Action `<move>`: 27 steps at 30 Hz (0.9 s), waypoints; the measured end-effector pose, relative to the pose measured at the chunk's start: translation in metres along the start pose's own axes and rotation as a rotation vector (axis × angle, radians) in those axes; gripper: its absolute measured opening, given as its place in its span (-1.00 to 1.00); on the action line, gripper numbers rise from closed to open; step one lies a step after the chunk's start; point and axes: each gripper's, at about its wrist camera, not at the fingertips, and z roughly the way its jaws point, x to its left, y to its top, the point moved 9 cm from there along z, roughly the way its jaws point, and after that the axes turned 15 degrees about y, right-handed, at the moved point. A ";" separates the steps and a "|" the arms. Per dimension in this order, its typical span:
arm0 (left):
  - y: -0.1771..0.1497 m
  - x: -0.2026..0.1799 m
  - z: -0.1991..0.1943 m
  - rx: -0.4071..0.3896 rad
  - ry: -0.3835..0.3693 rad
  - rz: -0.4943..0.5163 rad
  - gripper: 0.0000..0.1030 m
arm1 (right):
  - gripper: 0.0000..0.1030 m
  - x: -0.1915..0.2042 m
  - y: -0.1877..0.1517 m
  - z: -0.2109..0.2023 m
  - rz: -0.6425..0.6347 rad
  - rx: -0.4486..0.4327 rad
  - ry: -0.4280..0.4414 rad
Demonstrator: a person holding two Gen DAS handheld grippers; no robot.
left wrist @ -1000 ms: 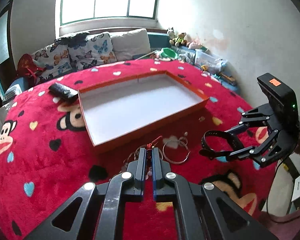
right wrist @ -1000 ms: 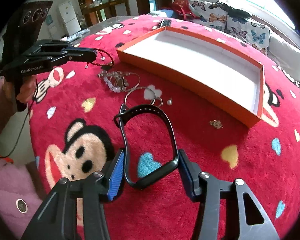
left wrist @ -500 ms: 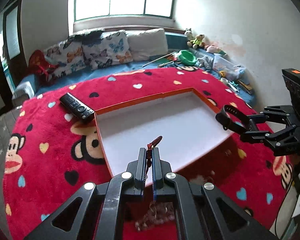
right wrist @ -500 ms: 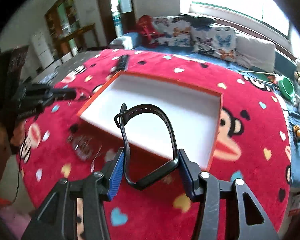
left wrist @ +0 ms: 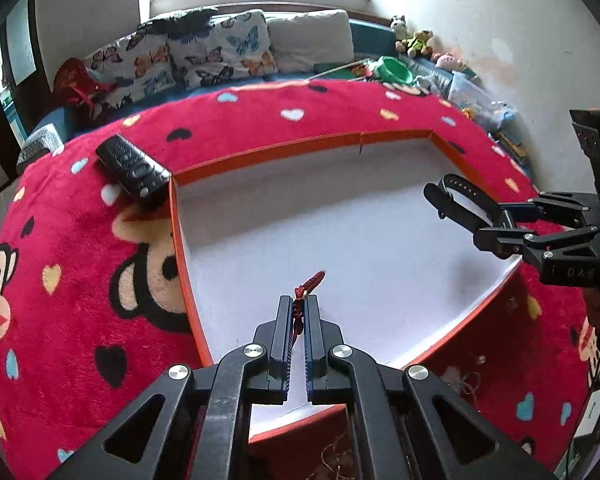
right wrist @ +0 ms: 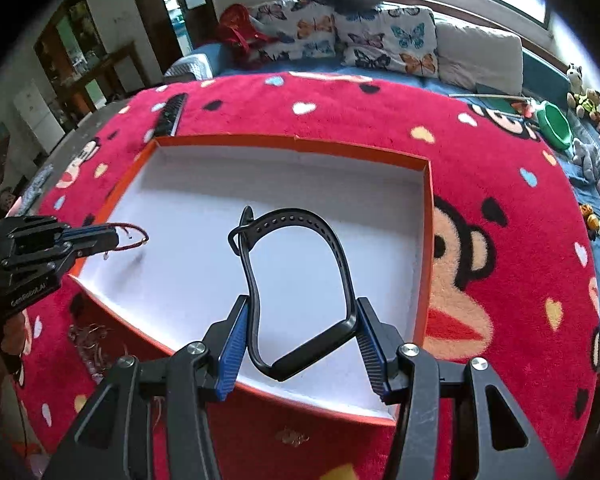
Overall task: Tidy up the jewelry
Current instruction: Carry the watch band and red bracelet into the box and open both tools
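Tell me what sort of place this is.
Most likely a home living room: a sofa with butterfly cushions under a window, stuffed toys along the wall, and a remote control on the red cartoon-monkey blanket.

Home living room — sofa, cushions

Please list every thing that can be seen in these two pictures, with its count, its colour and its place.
box: one, orange walls, white floor, on the blanket.
blanket: one, red with hearts and monkey faces, under the box.
watch band: one, black, between the right jaws, above the box.
cord bracelet: one, dark red, pinched in the left jaws, above the box.
remote control: one, black, on the blanket at the box's far corner.
loose jewelry: small pile, silvery, on the blanket outside the near wall.
cushions: several, butterfly print, behind.
bowl: one, green, far right.
left gripper: black, shut.
right gripper: black, blue pads.
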 end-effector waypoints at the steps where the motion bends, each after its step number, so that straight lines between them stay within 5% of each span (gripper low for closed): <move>1: -0.001 -0.001 0.004 0.004 0.000 0.001 -0.91 | 0.10 -0.001 0.000 0.001 0.002 0.006 -0.004; 8: -0.008 -0.003 0.016 0.016 0.012 0.021 -0.89 | 0.14 -0.009 -0.006 0.010 0.018 0.035 -0.029; 14: -0.010 -0.007 0.013 0.020 0.001 0.021 -0.88 | 0.37 -0.015 -0.008 0.009 0.031 0.030 -0.044; 27: -0.008 -0.014 0.002 0.016 -0.019 0.032 -0.85 | 0.44 -0.003 0.001 -0.011 -0.019 -0.012 -0.044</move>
